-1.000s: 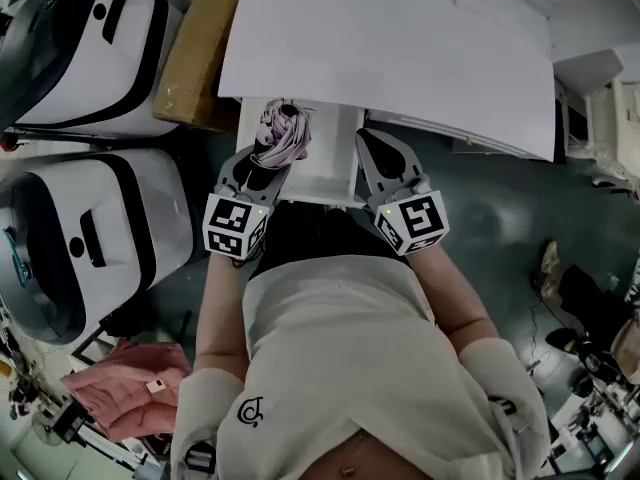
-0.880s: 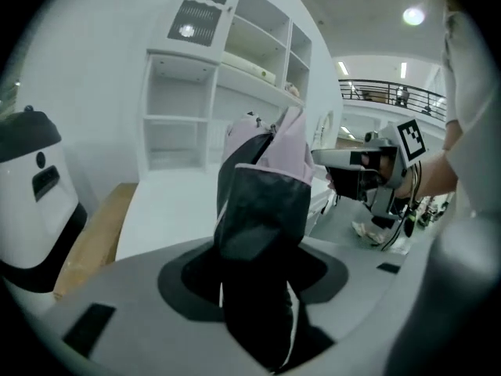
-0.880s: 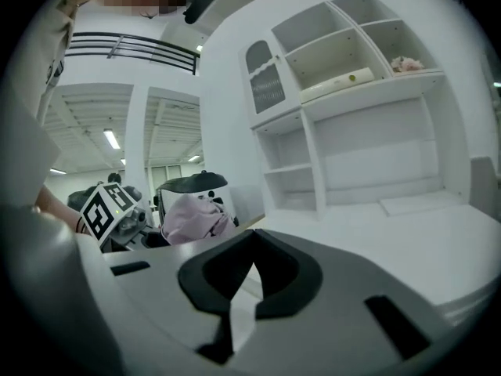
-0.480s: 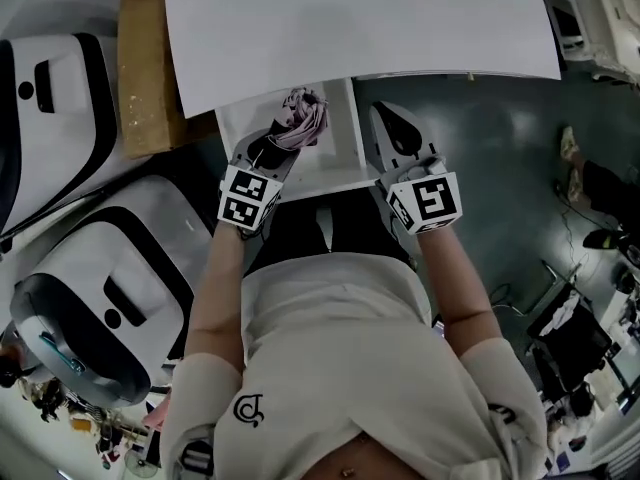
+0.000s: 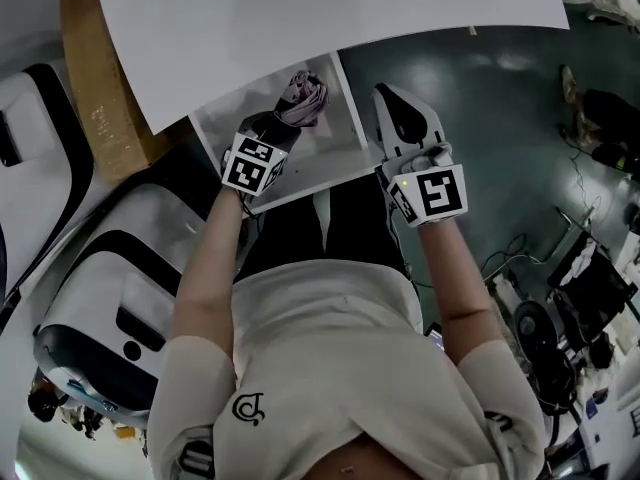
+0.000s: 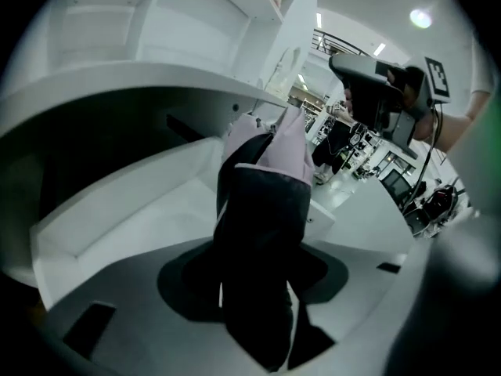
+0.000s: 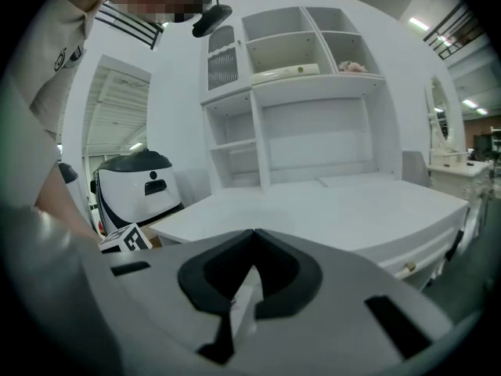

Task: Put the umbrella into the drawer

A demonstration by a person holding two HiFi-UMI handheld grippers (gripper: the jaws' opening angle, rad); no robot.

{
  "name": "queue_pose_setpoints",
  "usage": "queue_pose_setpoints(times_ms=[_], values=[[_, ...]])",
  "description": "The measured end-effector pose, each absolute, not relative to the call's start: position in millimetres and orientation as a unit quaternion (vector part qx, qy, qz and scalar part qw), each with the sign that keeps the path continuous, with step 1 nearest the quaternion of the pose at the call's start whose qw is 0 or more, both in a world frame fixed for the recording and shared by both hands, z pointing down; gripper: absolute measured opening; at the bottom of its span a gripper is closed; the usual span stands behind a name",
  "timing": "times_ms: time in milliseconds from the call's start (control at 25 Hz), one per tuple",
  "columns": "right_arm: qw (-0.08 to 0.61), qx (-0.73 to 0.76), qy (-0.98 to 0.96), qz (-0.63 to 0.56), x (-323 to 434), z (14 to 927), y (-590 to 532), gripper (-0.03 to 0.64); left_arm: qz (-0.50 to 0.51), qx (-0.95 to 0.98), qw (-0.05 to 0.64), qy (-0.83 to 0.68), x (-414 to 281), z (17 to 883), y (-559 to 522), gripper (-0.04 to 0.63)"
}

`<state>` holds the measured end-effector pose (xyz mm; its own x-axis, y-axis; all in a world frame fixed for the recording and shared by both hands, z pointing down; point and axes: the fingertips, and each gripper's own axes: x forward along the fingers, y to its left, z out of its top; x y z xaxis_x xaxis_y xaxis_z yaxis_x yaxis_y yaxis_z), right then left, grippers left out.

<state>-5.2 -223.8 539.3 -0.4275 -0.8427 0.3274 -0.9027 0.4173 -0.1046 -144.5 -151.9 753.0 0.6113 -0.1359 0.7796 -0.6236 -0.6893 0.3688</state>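
The folded umbrella, pink fabric with a black sleeve, hangs over the open white drawer under the desk's front edge. My left gripper is shut on its black end, and the pink end points toward the desk. In the left gripper view the umbrella fills the space between the jaws, with the drawer's white walls around it. My right gripper hovers just right of the drawer, above the floor. Its jaws meet at the tips with nothing between them.
The white desk top spans the top of the head view and carries a shelf unit. Two rounded white-and-black machines and a cardboard box stand at the left. Cables and gear lie on the dark floor at the right.
My left gripper has tipped down and sunk with the umbrella, from above the drawer toward its inside. The right gripper has also come lower, beside the drawer's right edge.
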Motion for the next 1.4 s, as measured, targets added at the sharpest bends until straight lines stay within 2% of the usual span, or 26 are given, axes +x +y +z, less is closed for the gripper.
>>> queue_pose_setpoints(times_ms=[360, 920, 1000, 1120, 1240, 1400], values=[[0.142, 0.544, -0.815, 0.142, 7, 565, -225, 0.006, 0.410, 0.815, 0.344, -0.223, -146, 802, -159, 0.225], [0.131, 0.544, -0.814, 0.155, 17, 563, -231, 0.006, 0.436, 0.800, 0.350, -0.218, -143, 826, -158, 0.238], [0.132, 0.538, -0.818, 0.155, 13, 562, -232, 0.006, 0.434, 0.798, 0.356, -0.221, -143, 828, -157, 0.261], [0.131, 0.530, -0.824, 0.153, 5, 559, -233, 0.006, 0.421, 0.789, 0.375, -0.245, -147, 824, -159, 0.351], [0.130, 0.523, -0.828, 0.155, -2, 550, -234, 0.006, 0.399, 0.785, 0.391, -0.269, -155, 810, -163, 0.353], [0.127, 0.513, -0.836, 0.144, -11, 531, -231, 0.006, 0.380, 0.796, 0.380, -0.277, -158, 782, -166, 0.351]])
